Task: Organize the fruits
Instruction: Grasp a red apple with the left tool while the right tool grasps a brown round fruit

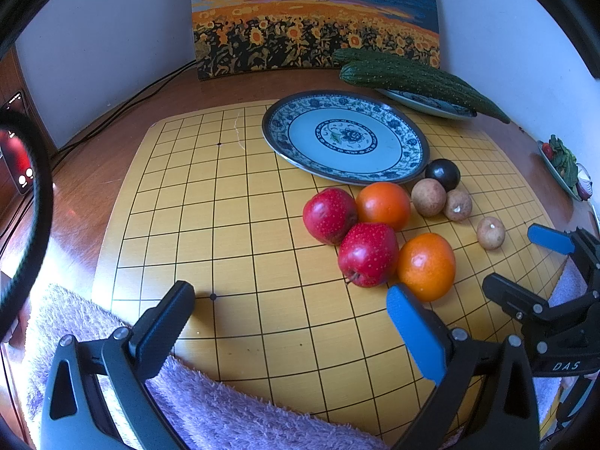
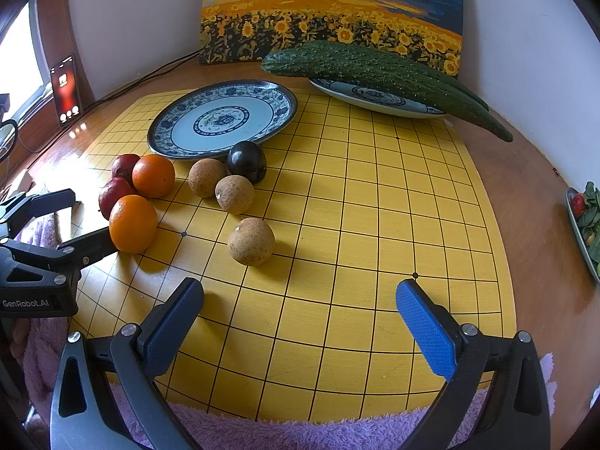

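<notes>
Two red apples (image 1: 350,234), two oranges (image 1: 425,266), three brown round fruits (image 1: 428,197) and a dark plum (image 1: 442,174) lie on the yellow grid board (image 1: 225,225) in front of an empty blue-and-white plate (image 1: 345,137). My left gripper (image 1: 288,322) is open and empty, just short of the nearest orange. My right gripper (image 2: 300,322) is open and empty, just short of the nearest brown fruit (image 2: 250,241). The right wrist view shows the fruit cluster at left, with the oranges (image 2: 133,223), the plum (image 2: 246,161) and the plate (image 2: 221,122).
A second plate (image 2: 375,99) at the back right carries two cucumbers (image 2: 375,71). A sunflower painting (image 1: 315,18) leans on the wall. A purple towel (image 1: 210,405) lies along the board's near edge. A dish of greens (image 2: 587,221) sits far right. A phone (image 2: 66,90) stands at left.
</notes>
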The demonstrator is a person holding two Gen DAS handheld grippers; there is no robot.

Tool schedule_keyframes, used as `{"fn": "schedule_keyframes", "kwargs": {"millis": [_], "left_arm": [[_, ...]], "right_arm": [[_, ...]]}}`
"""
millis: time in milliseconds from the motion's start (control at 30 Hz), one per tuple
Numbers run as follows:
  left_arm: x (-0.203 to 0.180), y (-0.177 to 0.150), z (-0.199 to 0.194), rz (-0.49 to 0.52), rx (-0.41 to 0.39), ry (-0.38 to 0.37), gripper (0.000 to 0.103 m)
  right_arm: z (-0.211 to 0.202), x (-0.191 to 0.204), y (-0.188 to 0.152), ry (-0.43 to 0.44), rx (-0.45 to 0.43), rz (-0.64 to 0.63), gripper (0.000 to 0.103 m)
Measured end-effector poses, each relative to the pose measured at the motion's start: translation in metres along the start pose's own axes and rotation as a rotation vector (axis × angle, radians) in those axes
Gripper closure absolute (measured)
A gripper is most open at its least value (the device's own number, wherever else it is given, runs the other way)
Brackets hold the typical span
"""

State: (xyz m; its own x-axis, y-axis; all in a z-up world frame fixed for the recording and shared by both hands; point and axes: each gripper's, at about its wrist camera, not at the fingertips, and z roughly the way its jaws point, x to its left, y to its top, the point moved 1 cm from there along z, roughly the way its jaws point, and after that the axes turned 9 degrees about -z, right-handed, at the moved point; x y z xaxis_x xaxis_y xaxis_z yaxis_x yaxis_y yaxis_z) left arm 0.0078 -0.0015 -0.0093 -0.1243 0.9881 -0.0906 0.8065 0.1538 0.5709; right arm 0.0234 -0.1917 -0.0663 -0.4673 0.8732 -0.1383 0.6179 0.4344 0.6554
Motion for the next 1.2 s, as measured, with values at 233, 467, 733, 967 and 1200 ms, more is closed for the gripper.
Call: {"fn": "schedule_keyframes", "kwargs": {"millis": [233, 467, 733, 967, 1200], "left_arm": [[0.000, 0.000, 0.000, 0.001, 0.001, 0.000, 0.000], [-0.001, 0.005, 0.003, -0.026, 0.026, 0.011, 0.005], [-0.011, 0.012, 0.001, -0.055, 0.031, -0.041, 0.018], [-0.018, 0.013, 0.002, -0.039, 0.020, -0.027, 0.027], [-0.018, 0.015, 0.002, -0.045, 0.010, -0.030, 0.040]], "right_arm": [[0.001, 0.002, 0.004, 0.018, 0.022, -0.021, 0.000], [0.003, 0.016, 0.009, 0.060, 0.026, -0.069, 0.002], [-0.001, 0.019, 0.012, 0.078, 0.001, -0.089, 0.020], [-0.003, 0.014, 0.013, 0.086, -0.027, -0.076, 0.047], [-0.001, 0.011, 0.016, 0.105, -0.050, -0.045, 0.064]]}}
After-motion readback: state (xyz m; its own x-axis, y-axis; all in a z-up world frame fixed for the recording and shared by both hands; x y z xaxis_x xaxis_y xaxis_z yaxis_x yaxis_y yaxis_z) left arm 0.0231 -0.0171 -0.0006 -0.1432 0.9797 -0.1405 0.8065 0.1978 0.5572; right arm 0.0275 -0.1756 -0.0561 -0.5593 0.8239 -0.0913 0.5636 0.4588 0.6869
